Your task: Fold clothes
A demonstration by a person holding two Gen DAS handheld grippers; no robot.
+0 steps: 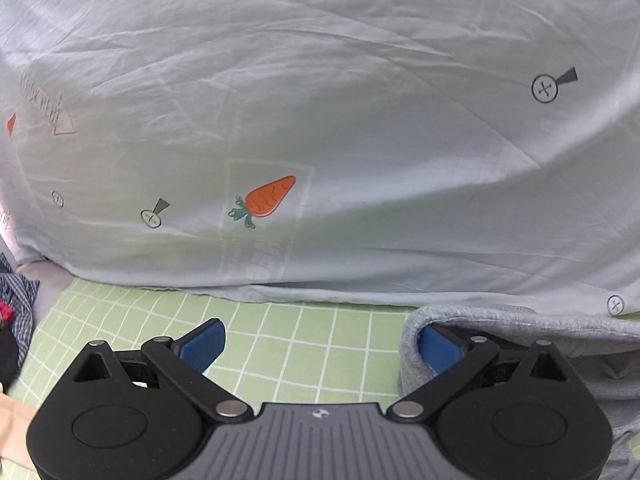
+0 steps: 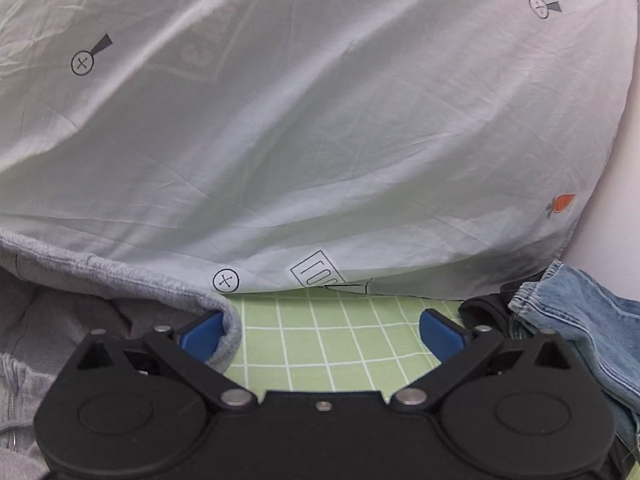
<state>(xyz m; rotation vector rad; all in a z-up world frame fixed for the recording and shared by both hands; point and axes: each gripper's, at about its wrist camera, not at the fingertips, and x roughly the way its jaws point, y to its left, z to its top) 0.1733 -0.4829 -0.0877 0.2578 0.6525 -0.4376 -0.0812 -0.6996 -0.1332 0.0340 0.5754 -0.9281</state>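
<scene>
A grey sweatshirt (image 1: pixel 560 360) lies on the green grid cloth (image 1: pixel 300 344) between the two grippers. My left gripper (image 1: pixel 320 346) is open, and the sweatshirt's cuff drapes over its right blue pad (image 1: pixel 438 350). In the right wrist view the same grey sweatshirt (image 2: pixel 80 320), with a zipper at the lower left, curls over the left blue pad (image 2: pixel 202 338) of my open right gripper (image 2: pixel 322 336). Nothing lies between the fingers of either gripper except the green grid cloth (image 2: pixel 328 336).
A pale blue sheet (image 1: pixel 320 100) printed with carrots and buttons rises like a wall just ahead, seen again as the sheet (image 2: pixel 320 120) in the right view. Blue jeans (image 2: pixel 580 320) lie at the right. Checked dark fabric (image 1: pixel 16 312) sits at the left edge.
</scene>
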